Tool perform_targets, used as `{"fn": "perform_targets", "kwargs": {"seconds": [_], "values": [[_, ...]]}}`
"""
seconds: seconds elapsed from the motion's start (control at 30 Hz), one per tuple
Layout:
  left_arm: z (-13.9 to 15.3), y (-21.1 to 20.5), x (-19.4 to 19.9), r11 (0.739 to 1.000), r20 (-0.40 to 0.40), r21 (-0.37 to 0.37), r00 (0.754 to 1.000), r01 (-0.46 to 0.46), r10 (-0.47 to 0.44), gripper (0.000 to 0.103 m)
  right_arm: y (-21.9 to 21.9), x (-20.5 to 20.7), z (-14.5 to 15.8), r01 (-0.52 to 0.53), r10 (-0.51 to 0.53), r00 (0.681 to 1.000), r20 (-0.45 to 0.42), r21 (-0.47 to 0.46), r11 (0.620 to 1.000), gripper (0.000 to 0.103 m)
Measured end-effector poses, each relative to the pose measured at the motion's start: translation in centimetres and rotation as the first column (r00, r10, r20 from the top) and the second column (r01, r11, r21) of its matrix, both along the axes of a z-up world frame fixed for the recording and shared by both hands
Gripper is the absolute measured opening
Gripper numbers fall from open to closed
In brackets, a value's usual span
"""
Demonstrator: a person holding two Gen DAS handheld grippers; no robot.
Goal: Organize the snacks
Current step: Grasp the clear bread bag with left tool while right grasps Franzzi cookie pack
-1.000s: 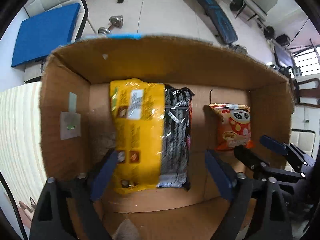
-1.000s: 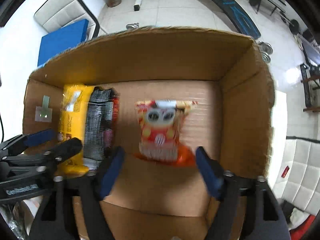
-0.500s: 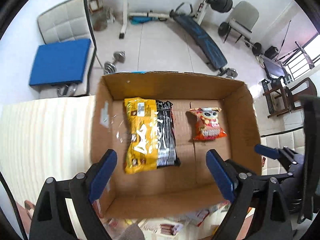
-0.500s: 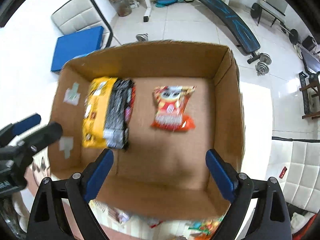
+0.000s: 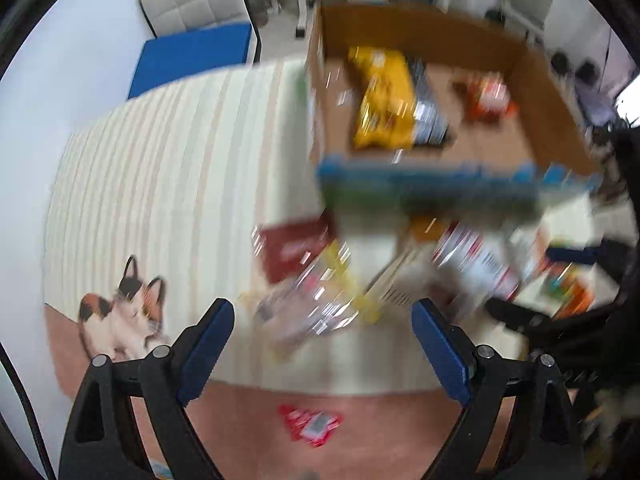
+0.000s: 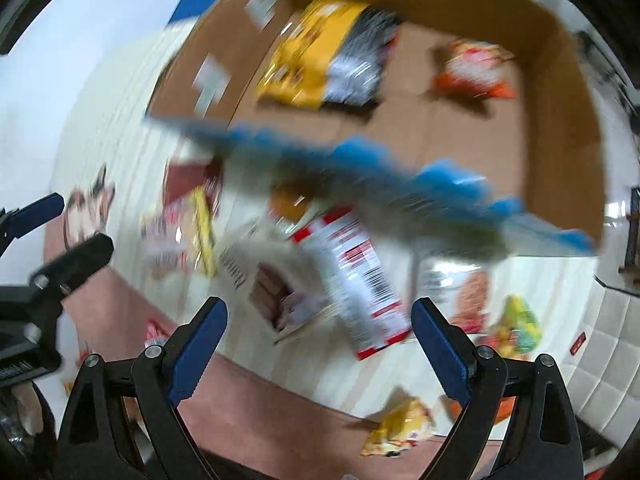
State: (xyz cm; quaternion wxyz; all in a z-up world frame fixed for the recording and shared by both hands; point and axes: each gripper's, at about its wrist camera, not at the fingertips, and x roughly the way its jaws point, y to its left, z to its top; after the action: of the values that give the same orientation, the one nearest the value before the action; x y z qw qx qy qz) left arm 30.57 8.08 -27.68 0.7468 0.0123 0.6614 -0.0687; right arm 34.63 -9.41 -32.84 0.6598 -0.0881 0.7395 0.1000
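The cardboard box (image 5: 420,172) (image 6: 560,120) stands at the far side of the table. Inside it lie a yellow packet (image 5: 380,104) (image 6: 312,60), a grey-black packet (image 5: 430,116) (image 6: 360,64) and a red-orange panda packet (image 5: 486,98) (image 6: 476,68). My left gripper (image 5: 320,320) (image 6: 60,232) hangs open above blurred loose snacks in front of the box, with a dark red packet (image 5: 296,246) among them. Open as well, my right gripper (image 6: 320,312) (image 5: 540,280) is over a red-and-white carton (image 6: 360,276) (image 5: 480,264) and a white chocolate pack (image 6: 272,280). Neither gripper holds anything.
A striped cloth (image 5: 160,180) with a cat print (image 5: 124,320) covers the table. A small red packet (image 5: 312,426) lies near the front edge. A yellow packet (image 6: 400,428) and a green-yellow packet (image 6: 516,324) lie at the right. A white chair with a blue pad (image 5: 192,56) stands behind.
Both grippers have come up out of the box and swung back to the loose snacks in front of it. The three packets stay in the box. The right view has rolled.
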Motion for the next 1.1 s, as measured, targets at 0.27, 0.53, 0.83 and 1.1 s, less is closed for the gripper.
{"fn": "perform_targets", "kwargs": {"seconds": [0.27,0.53,0.83,1.1], "values": [[-6.6,0.7,-2.3,0.945,-0.04,0.155,0.957,0.289,-0.286,0.091,3.4,-1.8,-8.0,-0.097,0.087,0.988,-0.129,-0.066,0.993,0.095],[-10.8,-1.2,-1.3,0.85,-0.102,0.154,0.864,0.503,-0.493,0.091,2.7,-2.7,-10.2,-0.068,0.052,0.985,-0.163,-0.091,0.994,0.091],[-12.1,-0.3,-1.1,0.932,-0.143,-0.018,0.922,0.361,-0.36,0.073,-0.4,-4.7,-10.1,0.112,-0.136,0.966,-0.219,-0.117,0.987,0.086],[-13.3,4.0,-3.0,0.967,-0.314,-0.253,0.948,-0.029,-0.054,0.073,-3.7,-6.2,-9.6,0.272,-0.277,0.916,-0.289,-0.06,0.961,0.087]]}}
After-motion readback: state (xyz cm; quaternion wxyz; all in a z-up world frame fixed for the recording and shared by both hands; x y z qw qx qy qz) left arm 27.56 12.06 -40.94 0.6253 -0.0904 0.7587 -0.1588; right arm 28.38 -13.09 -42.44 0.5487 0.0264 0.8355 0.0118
